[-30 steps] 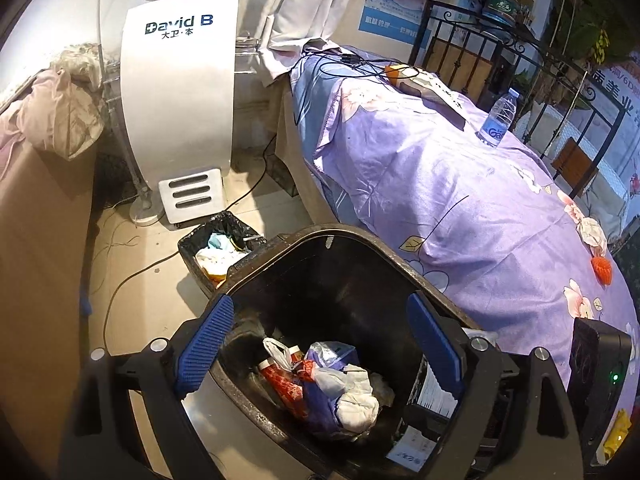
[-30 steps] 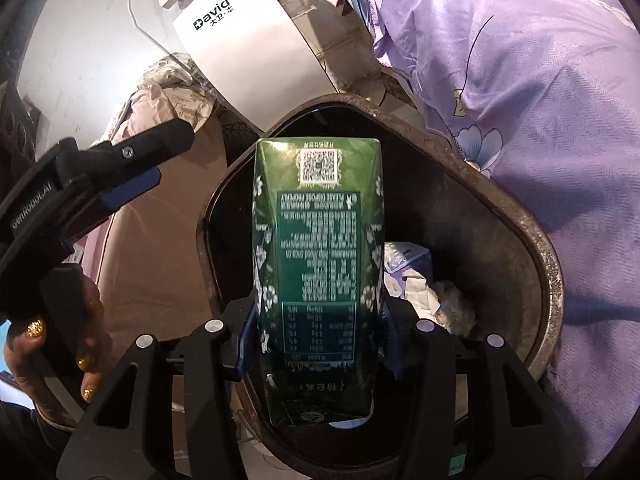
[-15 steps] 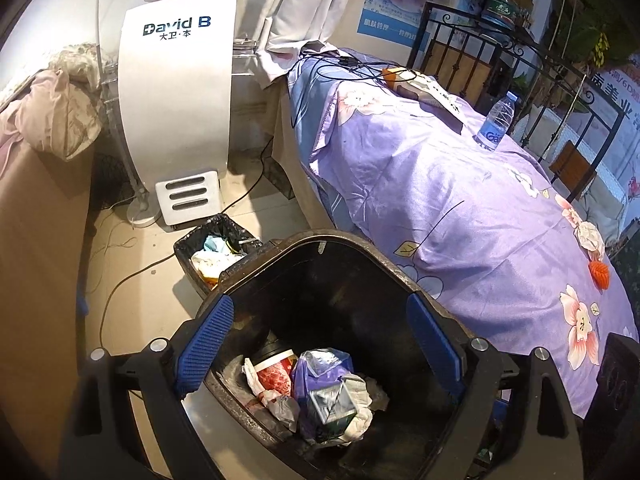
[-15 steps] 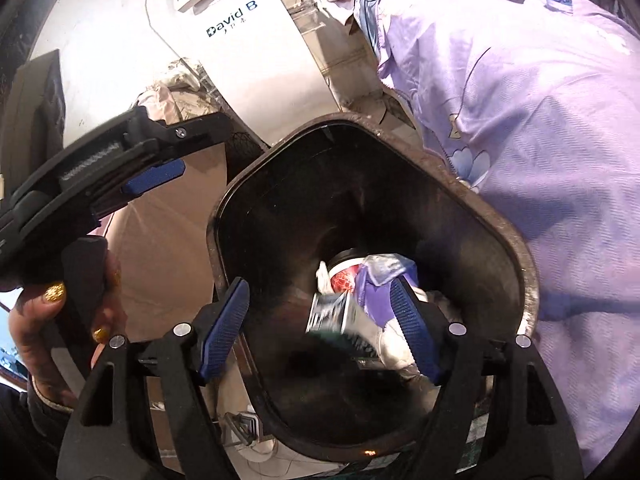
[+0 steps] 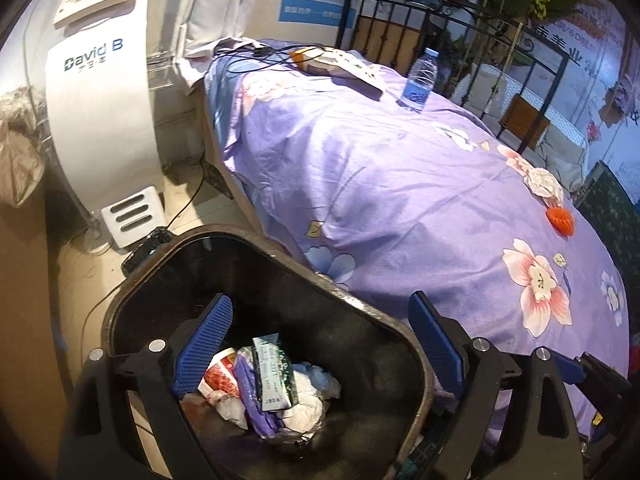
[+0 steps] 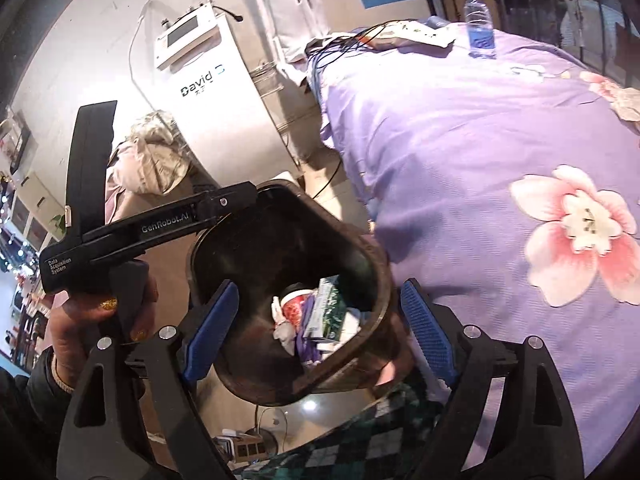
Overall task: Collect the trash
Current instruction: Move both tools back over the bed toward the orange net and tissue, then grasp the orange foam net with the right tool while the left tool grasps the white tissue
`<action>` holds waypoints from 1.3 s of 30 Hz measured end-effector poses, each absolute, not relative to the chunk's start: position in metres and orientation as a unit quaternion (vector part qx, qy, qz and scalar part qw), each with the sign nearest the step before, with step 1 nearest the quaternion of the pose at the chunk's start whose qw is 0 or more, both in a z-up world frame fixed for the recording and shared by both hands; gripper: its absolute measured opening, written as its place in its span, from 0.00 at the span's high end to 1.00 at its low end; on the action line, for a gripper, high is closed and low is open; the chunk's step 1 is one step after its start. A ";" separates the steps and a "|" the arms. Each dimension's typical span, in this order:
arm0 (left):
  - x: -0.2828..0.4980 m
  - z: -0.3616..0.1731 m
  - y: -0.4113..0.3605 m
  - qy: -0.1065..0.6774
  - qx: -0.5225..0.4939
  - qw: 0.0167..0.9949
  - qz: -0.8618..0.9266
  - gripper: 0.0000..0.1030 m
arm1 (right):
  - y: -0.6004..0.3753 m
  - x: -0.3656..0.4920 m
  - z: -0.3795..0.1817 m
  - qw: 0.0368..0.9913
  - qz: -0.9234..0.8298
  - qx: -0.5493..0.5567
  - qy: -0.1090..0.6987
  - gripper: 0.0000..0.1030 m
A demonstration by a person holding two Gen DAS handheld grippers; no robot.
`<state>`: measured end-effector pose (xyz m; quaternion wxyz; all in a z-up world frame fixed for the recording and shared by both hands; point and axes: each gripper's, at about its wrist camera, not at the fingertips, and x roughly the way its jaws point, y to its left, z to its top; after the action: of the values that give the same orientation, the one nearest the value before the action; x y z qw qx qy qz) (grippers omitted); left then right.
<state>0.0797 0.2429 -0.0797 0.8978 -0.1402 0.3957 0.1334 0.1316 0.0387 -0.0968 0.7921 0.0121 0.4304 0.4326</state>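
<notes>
1. Far left of your left gripper's fingers, in the left wrist view, stands the white machine (image 5: 100, 120) marked "David B", with a crumpled beige cloth (image 5: 16, 156) at its left edge.
2. Your left gripper (image 5: 320, 344) hangs with its blue pads (image 5: 204, 344) spread wide apart and nothing between them. Beyond and between the pads lies the dark trash bin (image 5: 360, 308), its mouth open toward the camera.
3. Inside the bin, just past the left pad, the trash is heaped: a red-and-white cup (image 5: 220, 374), a purple wrapper (image 5: 248, 392), the green carton (image 5: 276, 372) lying on top, and white crumpled tissue (image 5: 308, 404) to its right.
4. To the right of the fingers and beyond them spreads the purple floral bedsheet (image 5: 380, 184). A water bottle (image 5: 420, 80) stands upright at its far side, and an orange object (image 5: 560, 220) rests near the right edge.
5. In the right wrist view, your left hand (image 6: 92, 320) at far left grips the handle of the left gripper, whose black arm reaches over the bin's rim (image 6: 372, 248).
6. Your right gripper (image 6: 320, 328) is likewise released: its pads (image 6: 428, 332) stand wide apart with nothing between them. The bin lies between and beyond them, the green carton (image 6: 332, 308) inside beside the cup (image 6: 294, 302).
7. To the right of the right fingers the bedsheet (image 6: 480, 128) fills the view, with the bottle (image 6: 478, 24) upright at its far end.
</notes>
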 end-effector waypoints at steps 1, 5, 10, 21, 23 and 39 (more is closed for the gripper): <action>0.085 -0.079 0.233 0.398 -0.132 0.899 0.123 0.15 | 0.029 0.134 -0.095 0.796 0.427 0.014 0.430 0.19; 0.107 -0.075 0.195 0.402 -0.111 0.905 0.076 0.15 | -0.011 0.148 -0.086 0.814 0.390 0.020 0.430 0.19; 0.134 -0.072 0.150 0.411 -0.085 0.908 0.011 0.14 | -0.067 0.175 -0.078 0.826 0.341 0.040 0.447 0.19; 0.193 -0.066 0.068 0.428 -0.030 0.899 -0.092 0.13 | -0.170 0.250 -0.066 0.851 0.235 0.029 0.469 0.19; 0.203 -0.063 0.057 0.428 -0.021 0.898 -0.100 0.12 | -0.184 0.270 -0.068 0.856 0.218 0.026 0.468 0.19; 0.268 -0.077 0.009 0.438 0.030 0.889 -0.133 0.11 | -0.216 0.461 -0.111 0.880 0.112 0.046 0.460 0.19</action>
<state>0.2683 0.0090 -0.0773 0.8887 0.0297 0.4379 -0.1330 0.4608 -0.2157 -0.1108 0.8797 0.0464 0.4599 0.1118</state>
